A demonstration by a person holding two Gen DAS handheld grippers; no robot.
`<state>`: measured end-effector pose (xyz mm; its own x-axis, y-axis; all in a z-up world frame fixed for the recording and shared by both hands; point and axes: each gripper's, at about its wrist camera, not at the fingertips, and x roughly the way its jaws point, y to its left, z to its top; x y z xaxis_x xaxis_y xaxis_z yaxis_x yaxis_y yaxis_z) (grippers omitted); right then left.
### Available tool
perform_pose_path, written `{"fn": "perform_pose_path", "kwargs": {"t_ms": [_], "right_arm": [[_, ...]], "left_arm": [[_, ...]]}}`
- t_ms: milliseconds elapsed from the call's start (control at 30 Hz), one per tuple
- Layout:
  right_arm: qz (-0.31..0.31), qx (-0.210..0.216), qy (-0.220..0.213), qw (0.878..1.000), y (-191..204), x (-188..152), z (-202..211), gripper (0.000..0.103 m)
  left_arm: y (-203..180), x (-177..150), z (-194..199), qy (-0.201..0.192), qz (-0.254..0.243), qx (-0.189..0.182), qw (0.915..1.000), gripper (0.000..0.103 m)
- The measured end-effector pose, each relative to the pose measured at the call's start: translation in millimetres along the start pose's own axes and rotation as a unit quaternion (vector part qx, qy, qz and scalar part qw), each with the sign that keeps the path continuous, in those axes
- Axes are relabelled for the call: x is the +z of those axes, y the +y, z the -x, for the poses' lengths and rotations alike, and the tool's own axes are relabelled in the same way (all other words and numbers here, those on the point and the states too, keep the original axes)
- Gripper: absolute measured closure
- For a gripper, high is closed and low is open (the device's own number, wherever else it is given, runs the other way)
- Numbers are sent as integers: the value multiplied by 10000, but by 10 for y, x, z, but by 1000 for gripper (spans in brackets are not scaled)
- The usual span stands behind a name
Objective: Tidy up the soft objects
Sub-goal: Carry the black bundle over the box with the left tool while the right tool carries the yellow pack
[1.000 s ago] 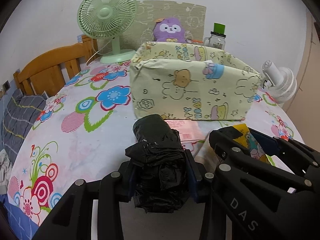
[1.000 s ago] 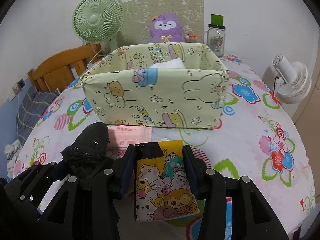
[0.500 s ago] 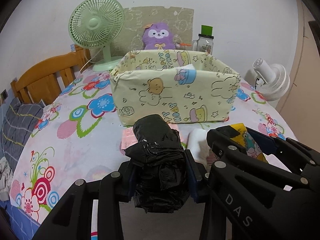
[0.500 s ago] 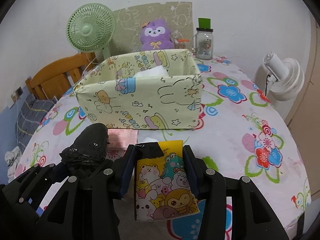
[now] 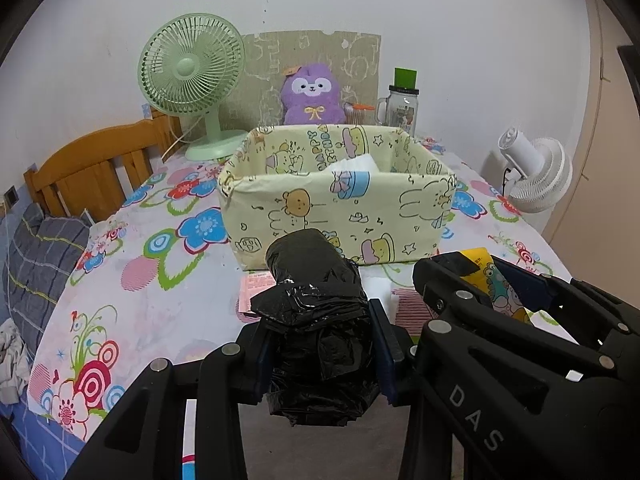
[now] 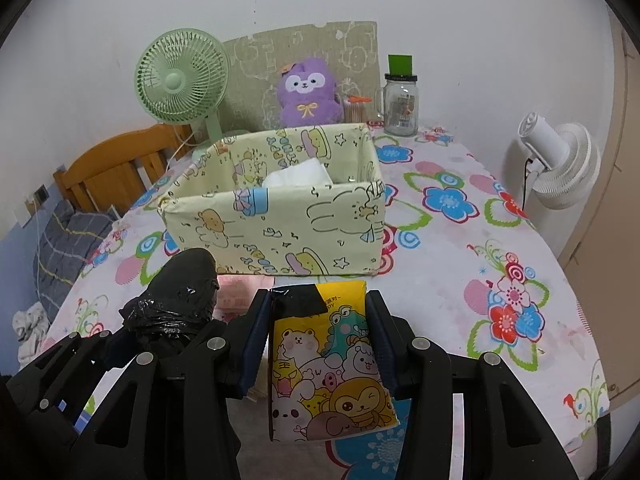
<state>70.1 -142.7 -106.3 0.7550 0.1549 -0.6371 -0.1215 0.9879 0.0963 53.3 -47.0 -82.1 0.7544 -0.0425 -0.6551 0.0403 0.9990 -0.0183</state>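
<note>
Left tongs (image 5: 320, 344) clamped on black bag roll (image 5: 316, 320); right tongs (image 6: 318, 340) clamped on yellow tissue pack (image 6: 328, 364). Both w/ items held side by side, cartoon-print box (image 6: 280, 228) just ahead on tablecloth (image 6: 460, 280).

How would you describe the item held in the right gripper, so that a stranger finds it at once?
Start at the pale yellow cartoon-print box on the flowered table. In front of it, the right gripper clamps a flat yellow packet printed with cartoon animals. Its neighbour, in the left gripper, is a plain black plastic bundle.
</note>
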Motion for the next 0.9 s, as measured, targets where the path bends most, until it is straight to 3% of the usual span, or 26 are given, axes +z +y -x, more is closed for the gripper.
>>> {"fn": "perform_pose_path", "kwargs": {"t_ms": [900], "right_arm": [[121, 15, -445, 9989, 149, 569, 247, 52]], "left_arm": [[101, 495, 268, -472, 31, -42, 9989, 61]]}}
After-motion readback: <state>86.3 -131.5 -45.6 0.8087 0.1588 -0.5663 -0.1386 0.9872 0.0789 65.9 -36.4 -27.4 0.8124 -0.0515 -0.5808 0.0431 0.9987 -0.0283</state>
